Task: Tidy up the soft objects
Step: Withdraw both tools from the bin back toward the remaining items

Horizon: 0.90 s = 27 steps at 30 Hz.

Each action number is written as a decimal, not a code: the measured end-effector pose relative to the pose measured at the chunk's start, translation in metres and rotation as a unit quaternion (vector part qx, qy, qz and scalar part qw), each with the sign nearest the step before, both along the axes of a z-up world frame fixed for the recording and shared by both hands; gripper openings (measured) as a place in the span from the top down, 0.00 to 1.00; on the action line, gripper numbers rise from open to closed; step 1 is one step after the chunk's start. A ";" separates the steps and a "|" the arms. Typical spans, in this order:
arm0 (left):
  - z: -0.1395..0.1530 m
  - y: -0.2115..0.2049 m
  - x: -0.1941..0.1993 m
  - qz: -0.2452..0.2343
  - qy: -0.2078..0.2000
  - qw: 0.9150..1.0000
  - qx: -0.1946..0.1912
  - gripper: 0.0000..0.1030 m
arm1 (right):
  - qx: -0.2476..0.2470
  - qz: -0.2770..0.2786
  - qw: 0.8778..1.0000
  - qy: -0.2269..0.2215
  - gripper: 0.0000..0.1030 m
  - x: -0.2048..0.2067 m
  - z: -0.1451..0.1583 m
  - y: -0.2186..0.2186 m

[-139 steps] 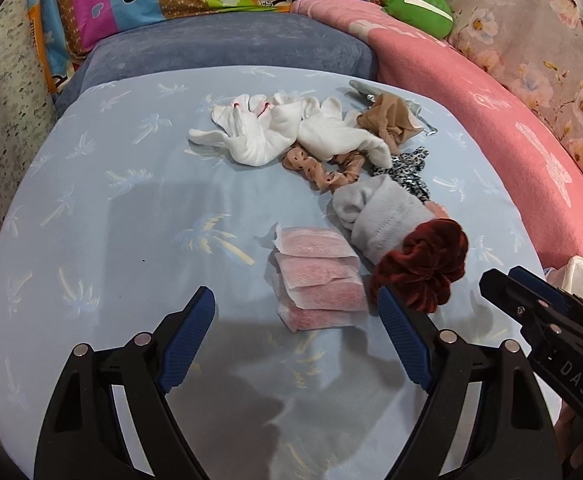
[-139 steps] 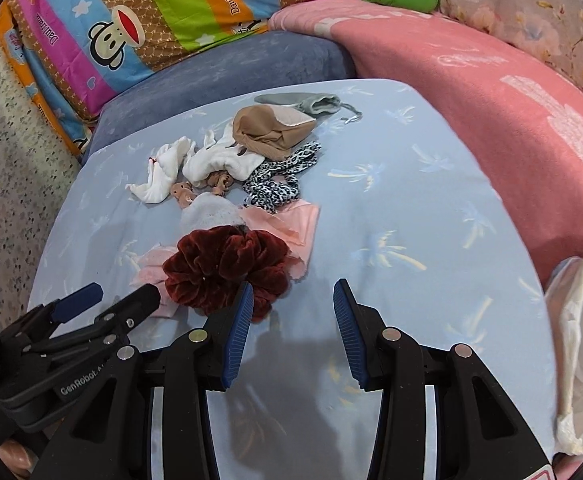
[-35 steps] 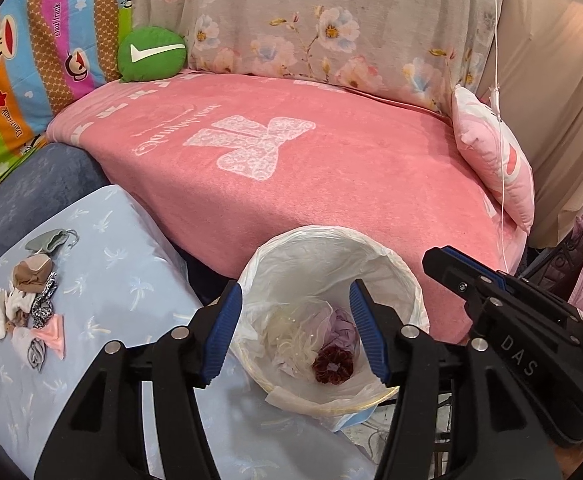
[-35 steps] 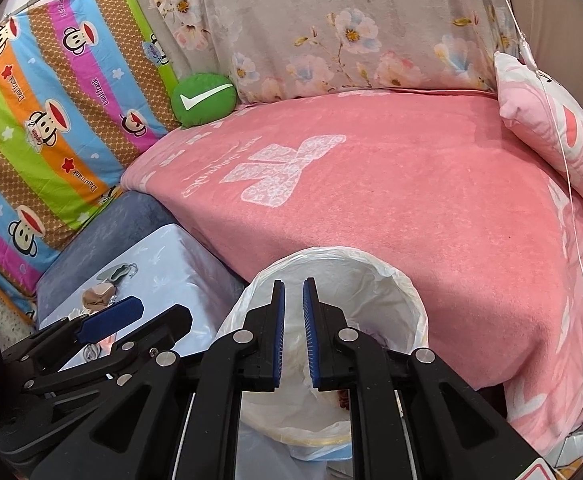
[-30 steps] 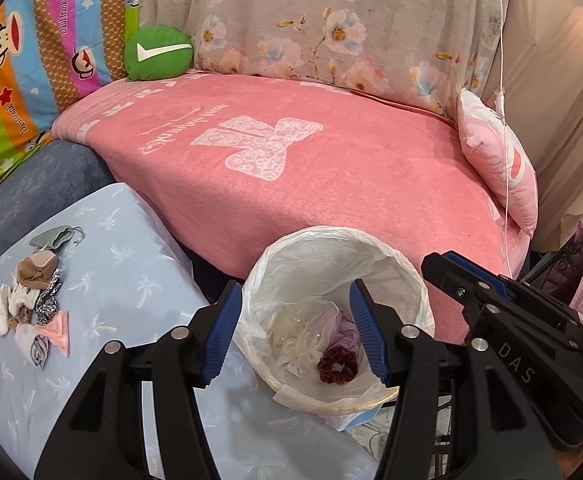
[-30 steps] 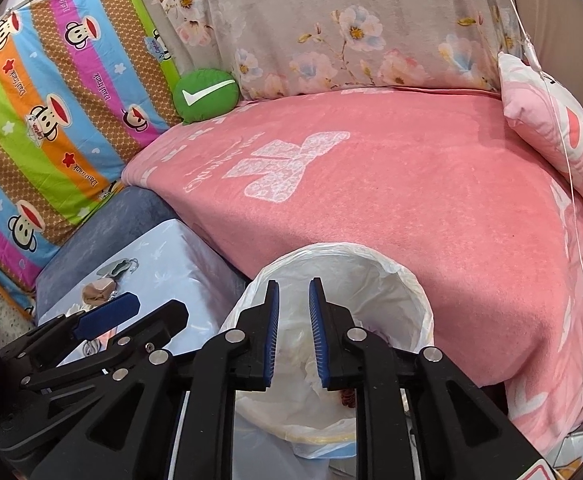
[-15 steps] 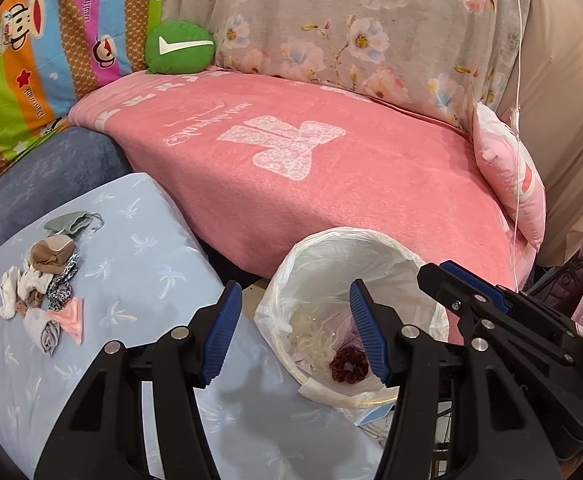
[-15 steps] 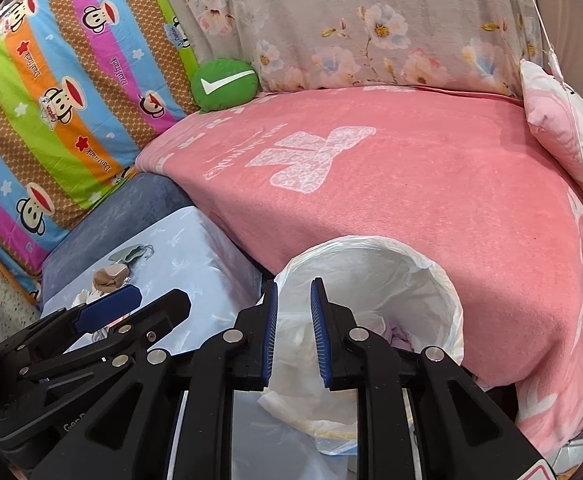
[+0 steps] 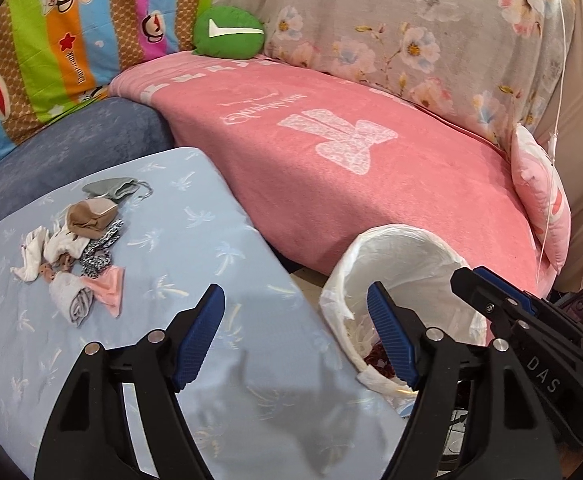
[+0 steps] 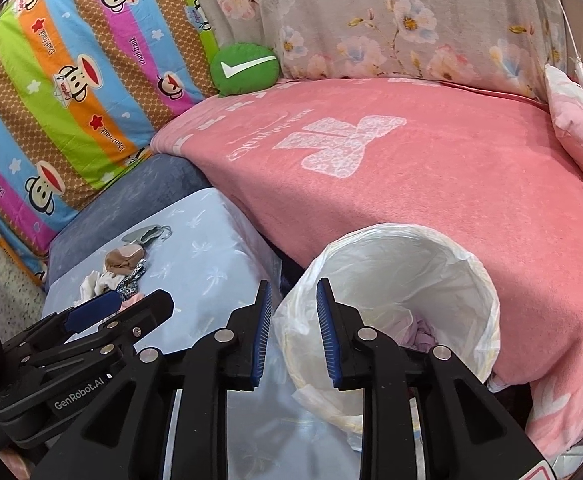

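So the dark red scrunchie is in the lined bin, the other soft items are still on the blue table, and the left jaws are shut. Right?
Not quite. The left gripper has its jaws wide open and empty, as the left wrist view shows. The dark red scrunchie does lie in the lined bin, and the other soft items sit on the blue table.

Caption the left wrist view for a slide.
Open left gripper between pile of small soft items on pale-blue cloth and white-lined bin.

Ahead of the jaws, a pink blanket (image 9: pixel 371 184) covers a couch with a floral back (image 9: pixel 431 40). Left of them stand a striped monkey-print cushion (image 10: pixel 63 92) and a blue-grey cushion (image 9: pixel 71 148).
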State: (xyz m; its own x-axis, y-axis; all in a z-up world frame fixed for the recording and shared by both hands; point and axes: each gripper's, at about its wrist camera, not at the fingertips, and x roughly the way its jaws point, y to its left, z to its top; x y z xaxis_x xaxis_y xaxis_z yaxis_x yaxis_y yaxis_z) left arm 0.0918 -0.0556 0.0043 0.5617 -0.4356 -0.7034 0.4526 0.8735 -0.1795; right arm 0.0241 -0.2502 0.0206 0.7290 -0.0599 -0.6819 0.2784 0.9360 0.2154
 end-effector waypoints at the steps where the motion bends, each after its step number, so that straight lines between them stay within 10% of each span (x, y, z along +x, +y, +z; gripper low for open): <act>1: 0.000 0.003 0.001 0.003 0.001 1.000 0.000 0.32 | 0.000 0.002 1.000 0.001 0.77 0.001 0.000 0.003; 27: -0.045 0.140 0.048 0.146 0.053 0.988 0.006 0.26 | -0.015 0.118 0.991 0.054 0.71 0.070 -0.039 0.137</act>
State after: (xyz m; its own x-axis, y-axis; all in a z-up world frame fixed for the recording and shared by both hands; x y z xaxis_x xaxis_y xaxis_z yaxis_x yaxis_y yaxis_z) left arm 0.1396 0.0840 -0.0404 0.5842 -0.2572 -0.7698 0.1608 0.9663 -0.2008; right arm 0.0937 -0.1131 -0.0179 0.6480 0.0824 -0.7572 0.0707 0.9833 0.1675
